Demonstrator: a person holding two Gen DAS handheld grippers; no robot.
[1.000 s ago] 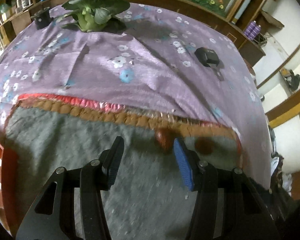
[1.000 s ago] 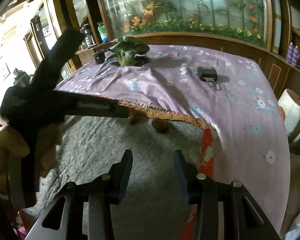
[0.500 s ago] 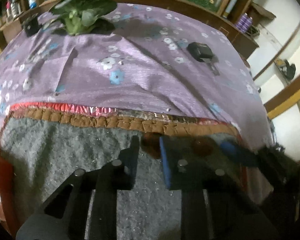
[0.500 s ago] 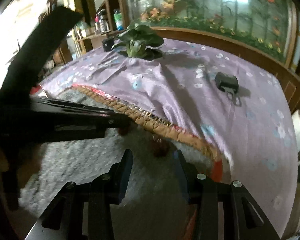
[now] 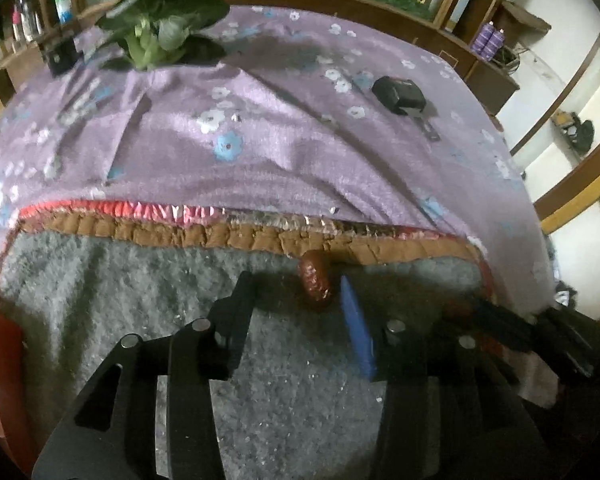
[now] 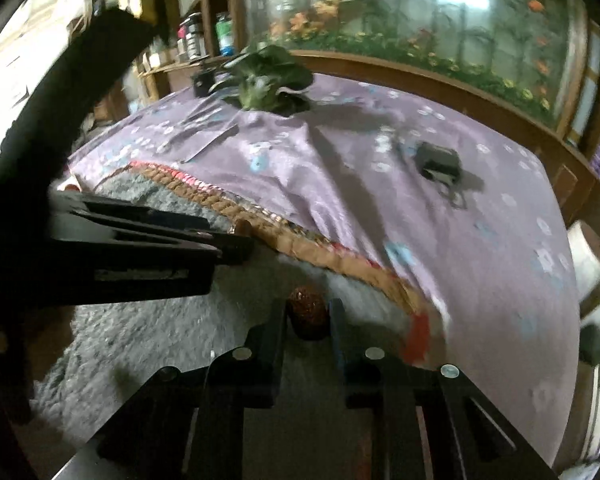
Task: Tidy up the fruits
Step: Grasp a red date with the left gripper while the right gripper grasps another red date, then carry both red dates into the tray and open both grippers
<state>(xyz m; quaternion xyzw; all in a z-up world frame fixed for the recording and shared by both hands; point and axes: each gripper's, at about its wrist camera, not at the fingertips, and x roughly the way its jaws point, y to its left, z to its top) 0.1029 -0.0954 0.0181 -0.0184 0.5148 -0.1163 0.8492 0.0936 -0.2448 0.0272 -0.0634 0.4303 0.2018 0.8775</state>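
Two small reddish-brown fruits lie on a grey fuzzy mat by its brown braided border. In the left wrist view one fruit lies just ahead of my open left gripper, close to its blue right finger. In the right wrist view the other fruit sits between the fingers of my right gripper, which have closed in on its sides. The left gripper's body reaches in from the left there, and the first fruit peeks out at its tip.
A purple flowered cloth covers the table beyond the mat. A leafy green plant and a small black cup stand at the back left. A black device lies at the right. A wooden ledge and aquarium run behind.
My left gripper has opened wide again, with the fruit now by its right finger. My right gripper has moved forward and narrowed around the second fruit.
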